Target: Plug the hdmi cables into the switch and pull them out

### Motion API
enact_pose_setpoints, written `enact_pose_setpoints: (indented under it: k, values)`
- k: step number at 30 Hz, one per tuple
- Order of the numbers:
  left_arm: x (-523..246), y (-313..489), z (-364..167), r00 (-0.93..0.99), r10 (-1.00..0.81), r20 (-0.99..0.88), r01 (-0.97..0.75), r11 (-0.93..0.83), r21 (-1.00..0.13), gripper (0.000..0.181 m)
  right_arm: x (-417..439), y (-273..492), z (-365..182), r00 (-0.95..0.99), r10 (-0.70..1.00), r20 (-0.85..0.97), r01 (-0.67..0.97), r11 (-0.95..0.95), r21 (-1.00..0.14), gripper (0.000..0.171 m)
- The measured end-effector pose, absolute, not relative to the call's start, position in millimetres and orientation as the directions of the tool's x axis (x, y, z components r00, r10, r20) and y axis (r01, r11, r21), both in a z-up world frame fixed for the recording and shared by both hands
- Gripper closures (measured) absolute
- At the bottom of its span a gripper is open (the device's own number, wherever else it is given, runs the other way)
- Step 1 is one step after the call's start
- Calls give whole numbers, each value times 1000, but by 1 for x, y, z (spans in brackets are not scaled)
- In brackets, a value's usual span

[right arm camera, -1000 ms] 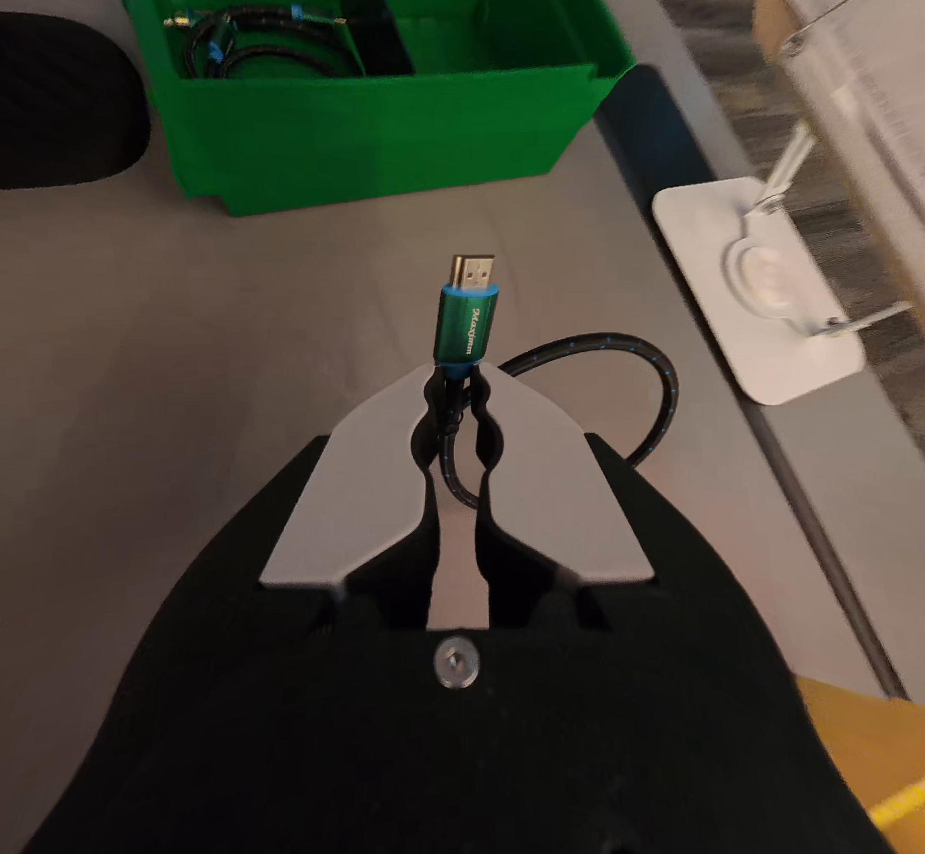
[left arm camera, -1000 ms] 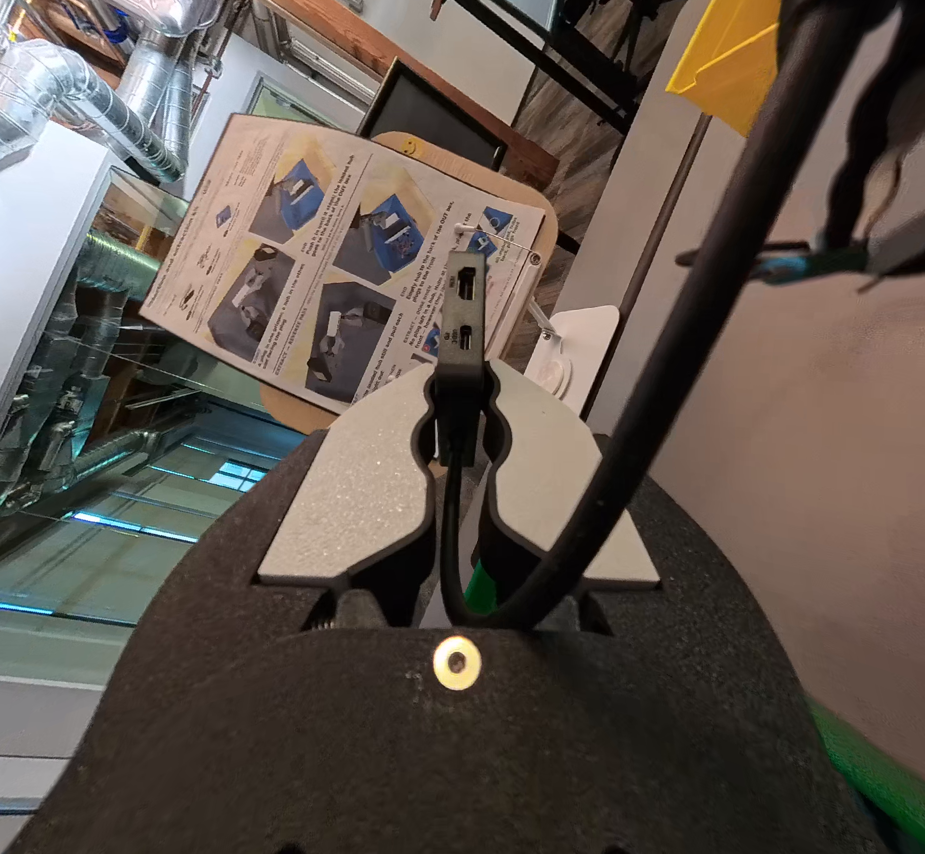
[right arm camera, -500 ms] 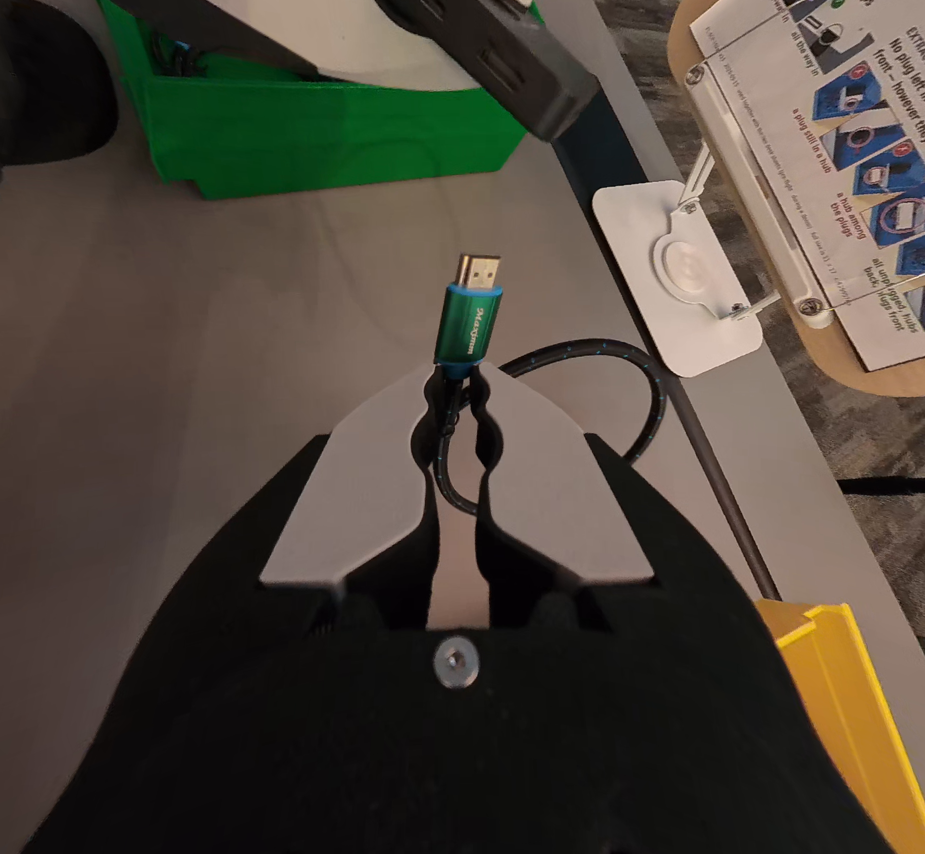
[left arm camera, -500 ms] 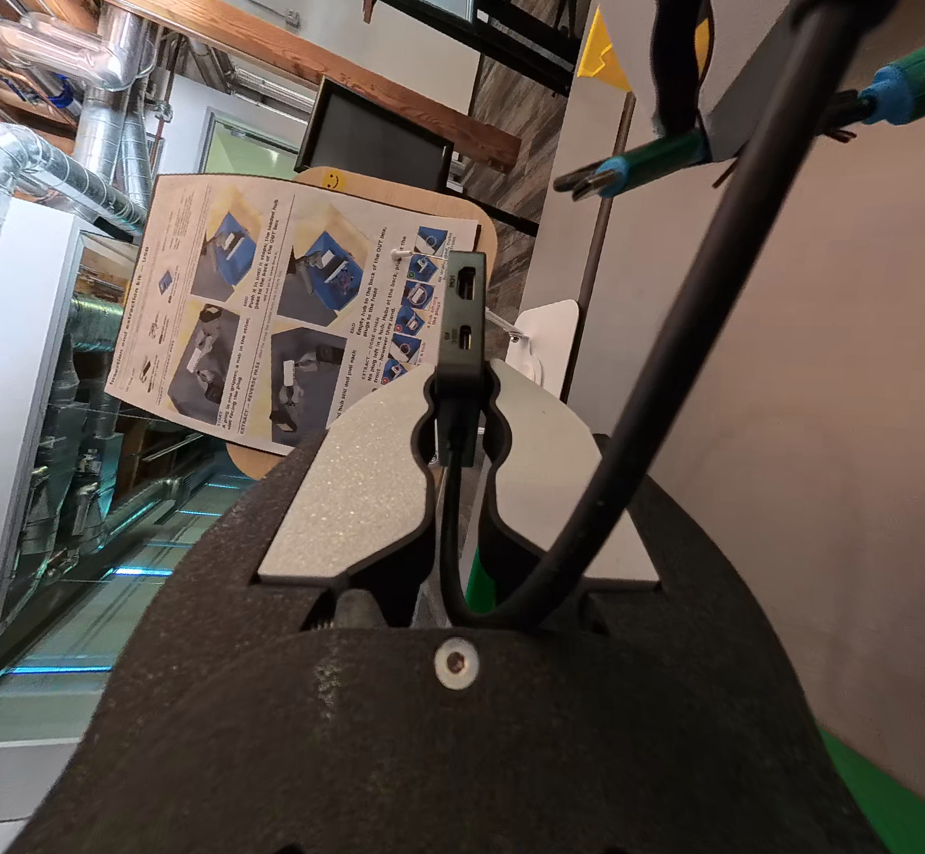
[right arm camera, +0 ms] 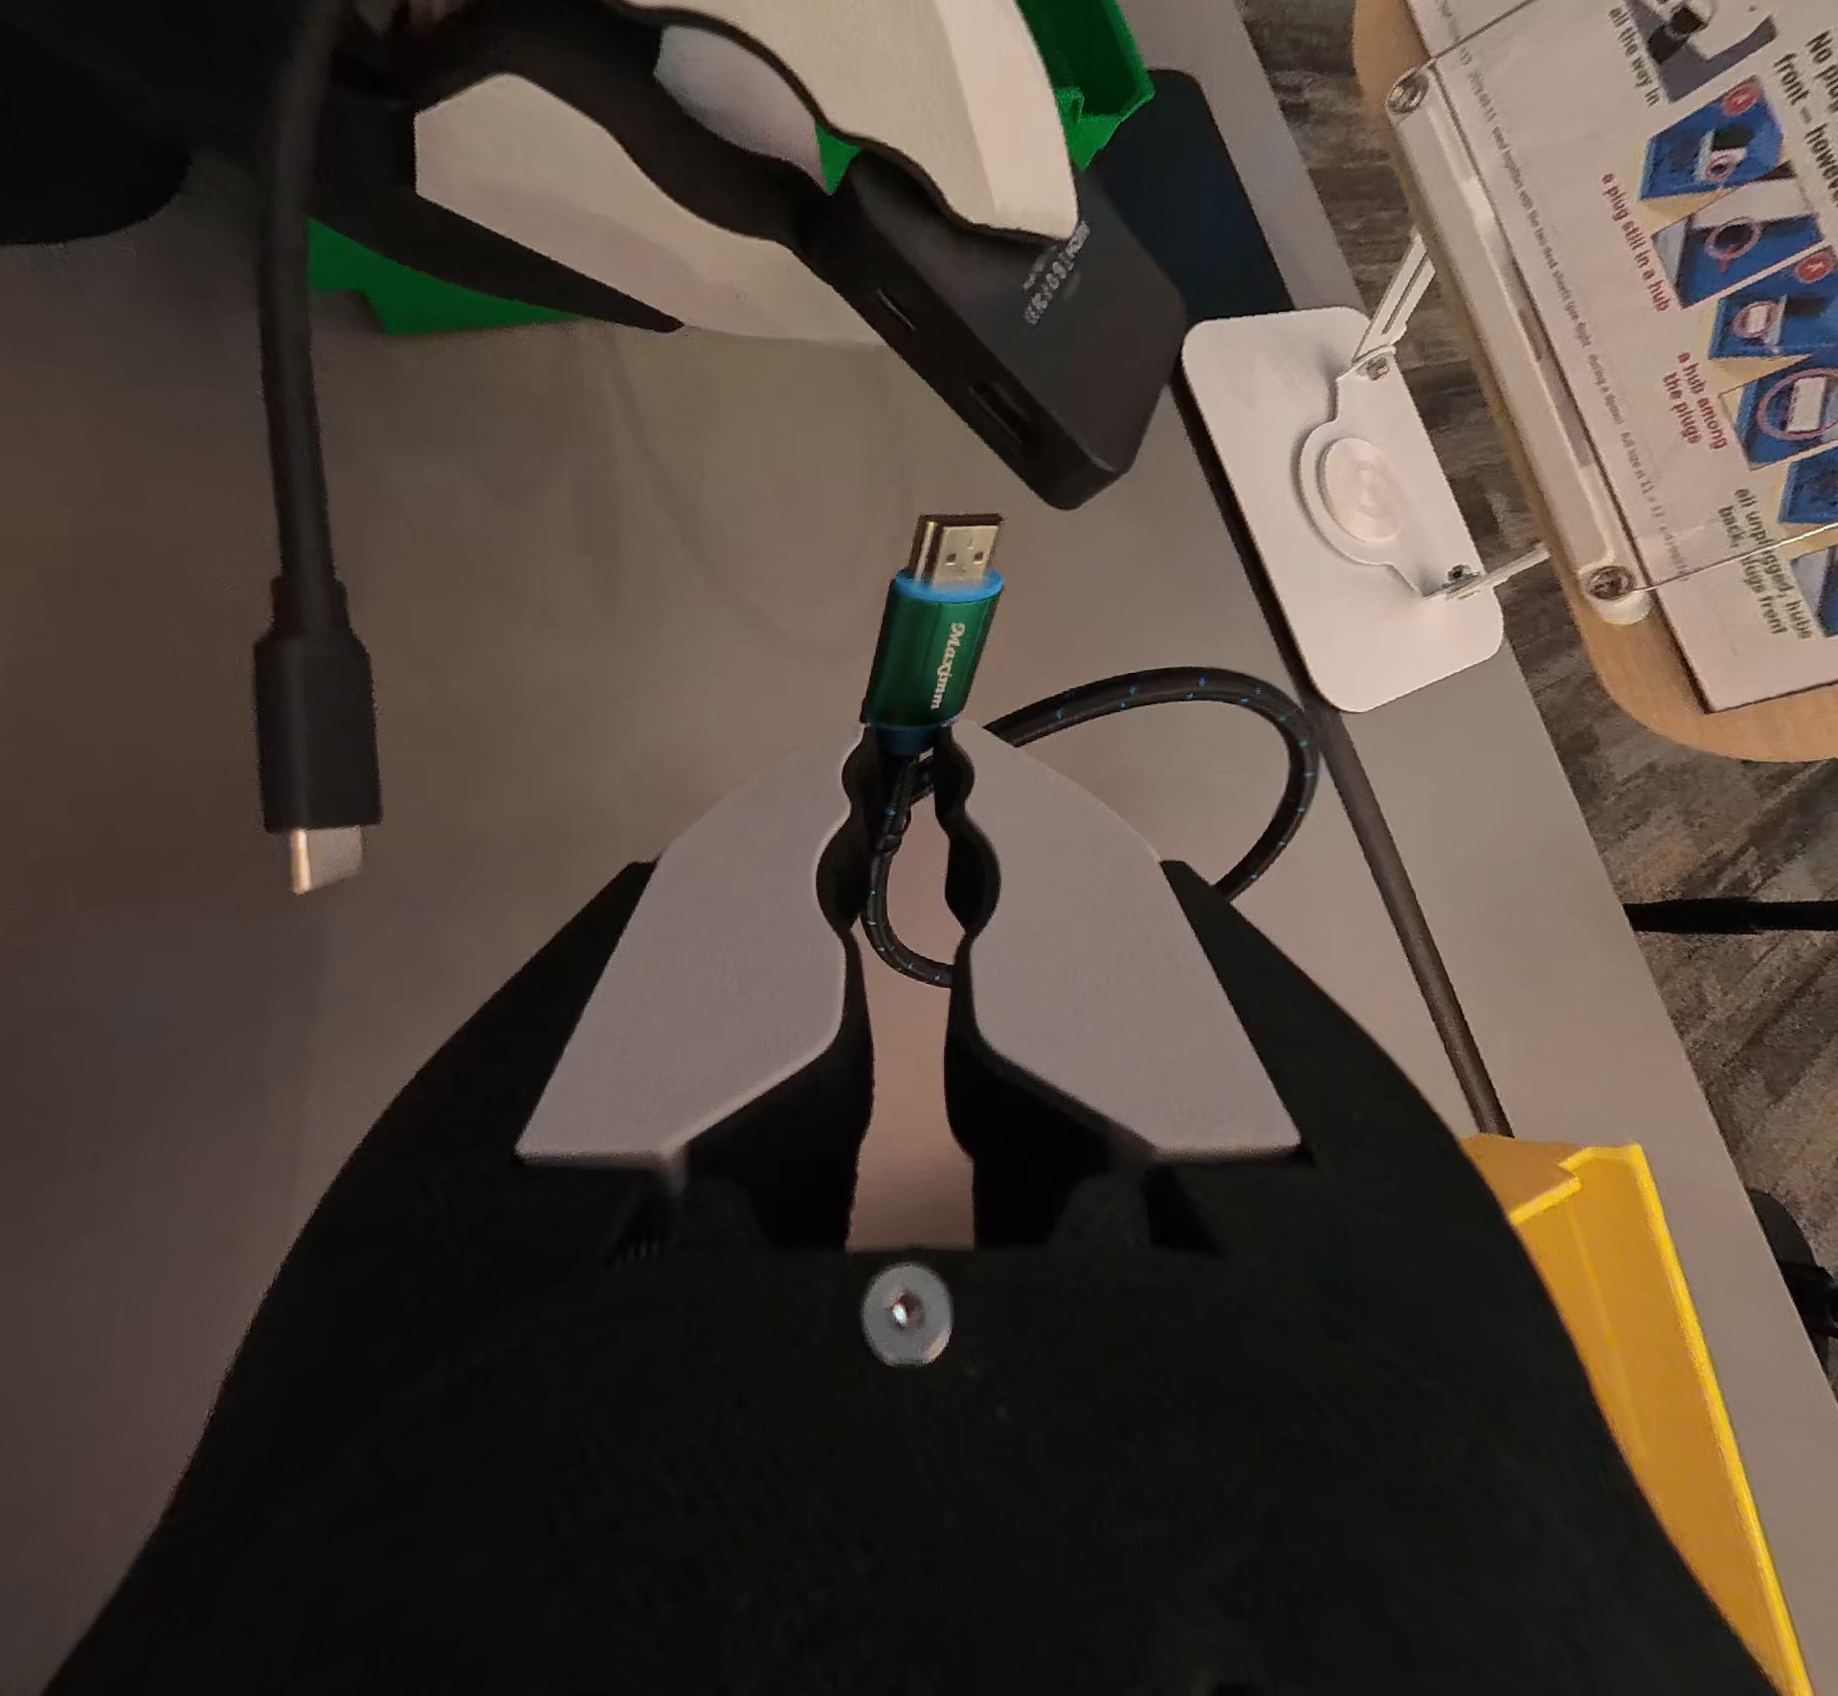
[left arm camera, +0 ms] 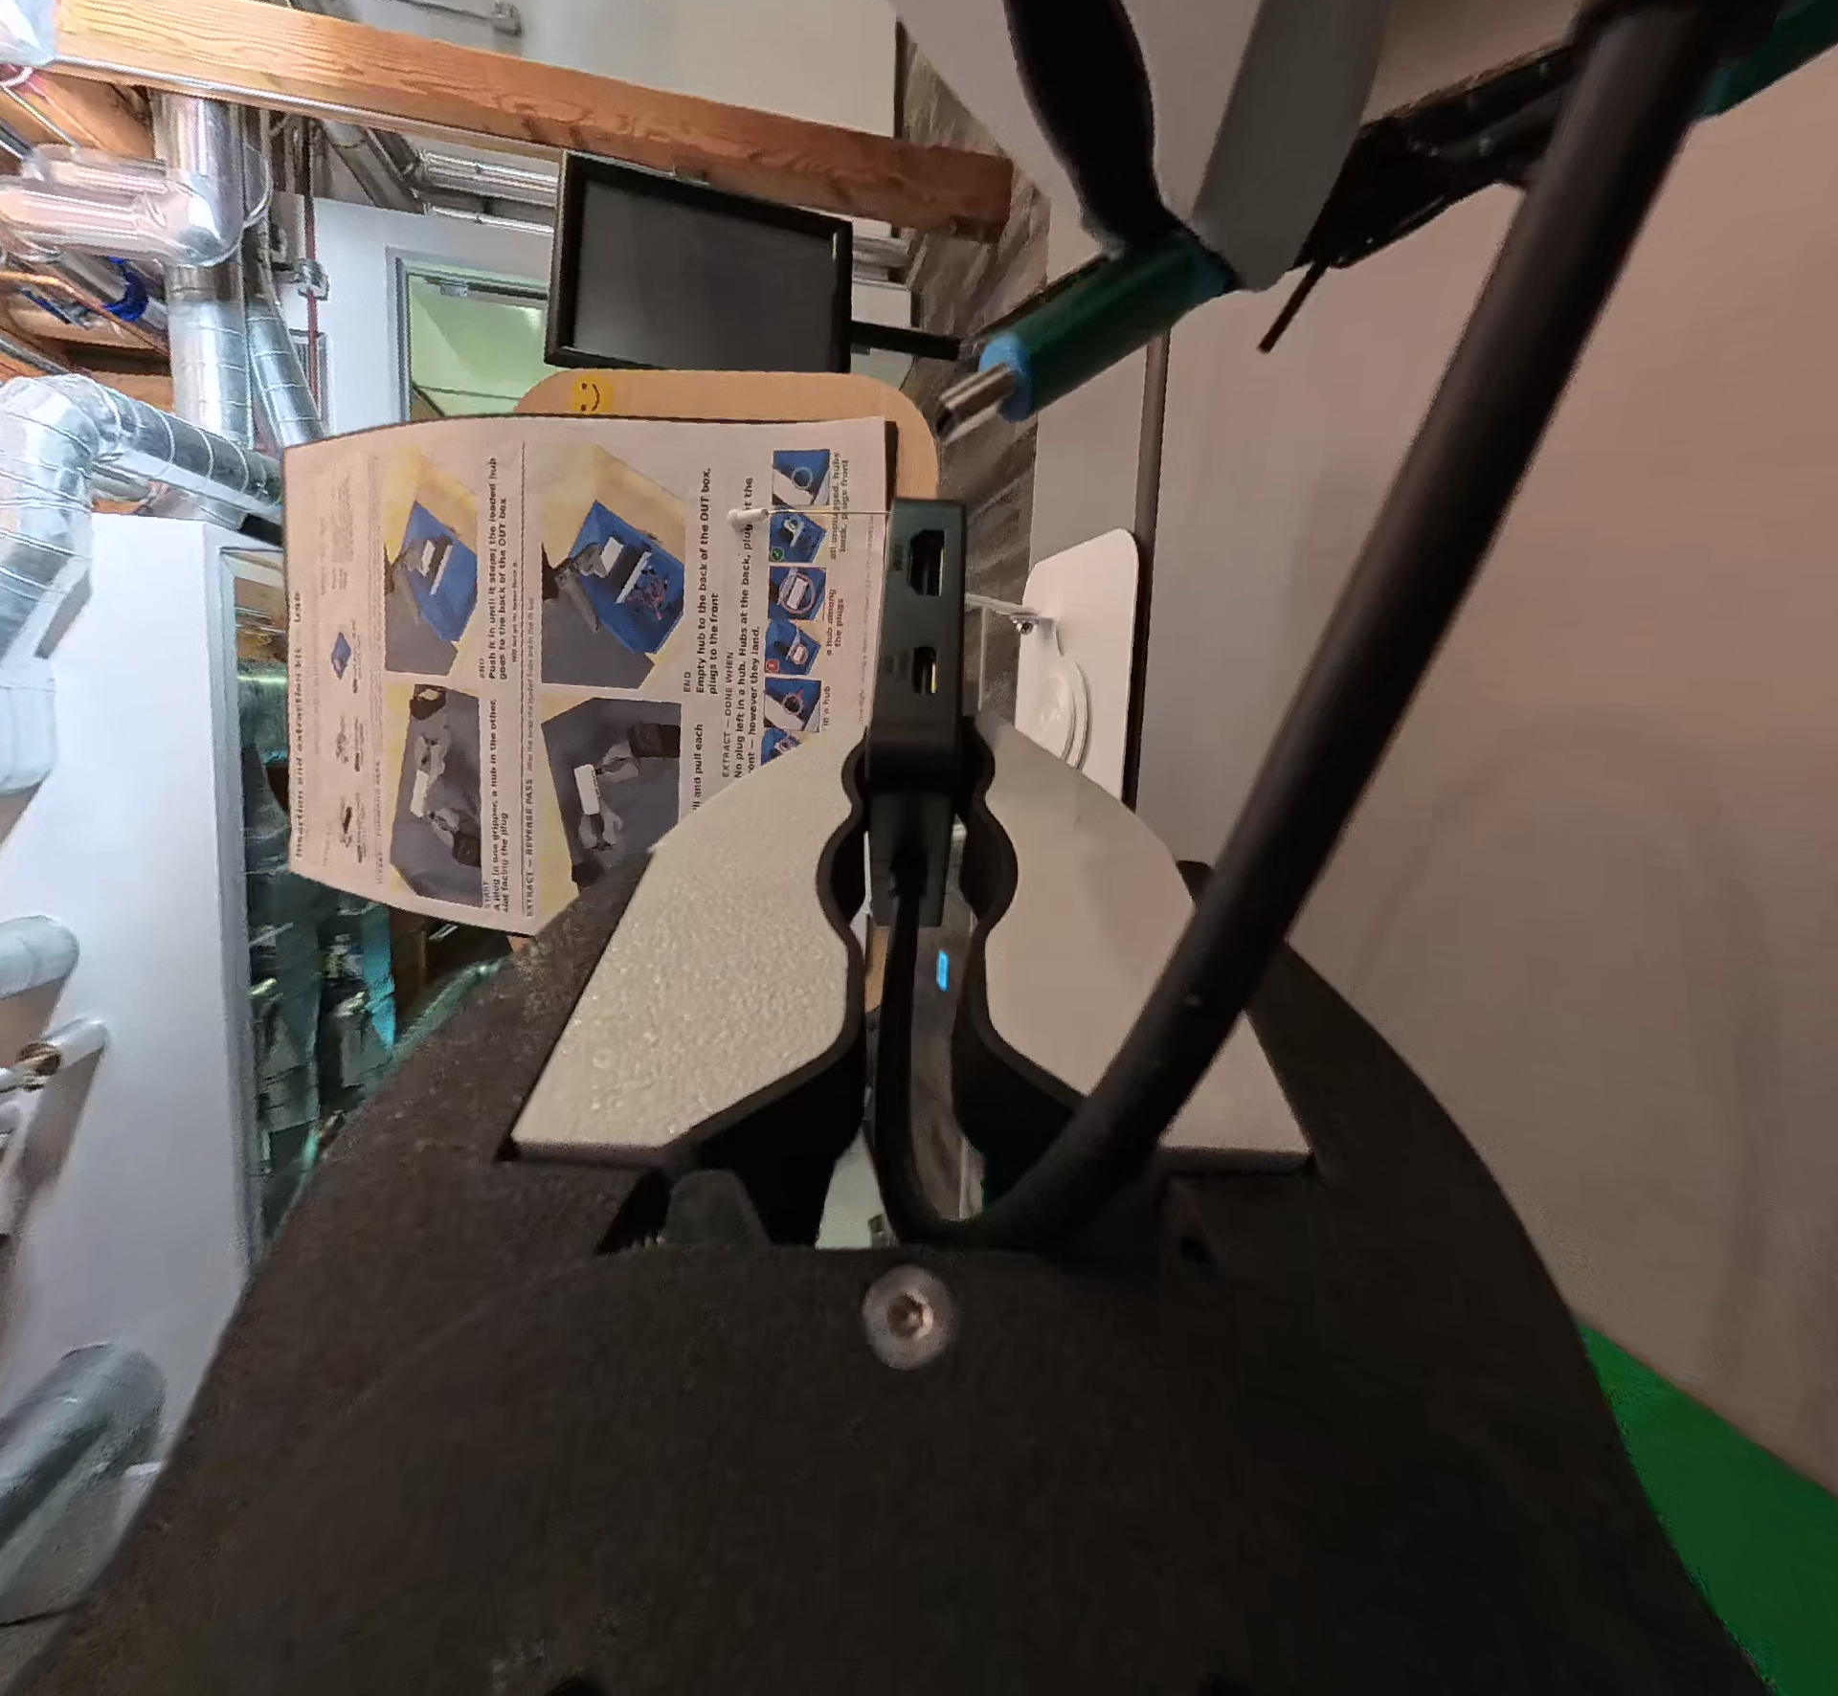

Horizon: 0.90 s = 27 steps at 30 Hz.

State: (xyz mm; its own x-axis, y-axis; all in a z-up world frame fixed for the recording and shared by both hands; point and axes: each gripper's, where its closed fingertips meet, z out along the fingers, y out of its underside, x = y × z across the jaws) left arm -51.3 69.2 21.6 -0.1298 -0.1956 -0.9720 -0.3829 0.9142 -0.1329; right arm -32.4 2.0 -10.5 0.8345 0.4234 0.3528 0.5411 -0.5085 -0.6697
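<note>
The room behind has silver ducts (left arm camera: 149, 455), a wooden beam (left arm camera: 517, 102) and a dark screen (left arm camera: 701, 271); a grey table (right arm camera: 597, 554) carries a green bin (right arm camera: 1084, 47), cut off by the left gripper (left arm camera: 910, 753), and a yellow bin (right arm camera: 1641, 1350) near right; the left gripper is clamped on the black switch (right arm camera: 1024, 356); the right gripper (right arm camera: 910, 743) pinches the green HDMI plug (right arm camera: 935, 644), its tip just short of the switch's ports; the braided cable (right arm camera: 1273, 753) loops right.

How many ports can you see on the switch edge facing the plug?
2: both on the switch edge in the left tongs, one near its tip, one nearer the tongs. Other sides are hidden.
</note>
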Motion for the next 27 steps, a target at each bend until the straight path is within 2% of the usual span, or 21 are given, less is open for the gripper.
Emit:
enact_pose_setpoints:
  k: [4,8,14,16,20,25,27]
  values:
    - [-48,66,13,-163,-150,-975,-394,916,-75,167,-32,3,-19,841,427,332,531,-535,-657,162]
    - [-49,71,11,-173,-158,-972,-409,910,-75,167,-27,4,-36,857,437,273,503,-589,-633,161]
    - [-74,110,37,-92,-218,-972,-487,861,-147,167,-51,26,-95,881,468,-76,300,-675,-675,161]
    - [-81,116,45,-64,-238,-969,-495,851,-176,168,-64,32,-118,863,487,-135,287,-693,-661,161]
    - [-85,119,52,-42,-246,-968,-495,847,-194,168,-80,48,-143,838,539,-81,331,-621,-711,161]
    - [-84,117,51,-47,-253,-966,-485,852,-199,168,-72,48,-117,801,598,28,378,-469,-798,146]
    - [-84,117,52,-45,-260,-965,-481,852,-207,168,-62,43,-118,799,600,27,387,-480,-787,144]
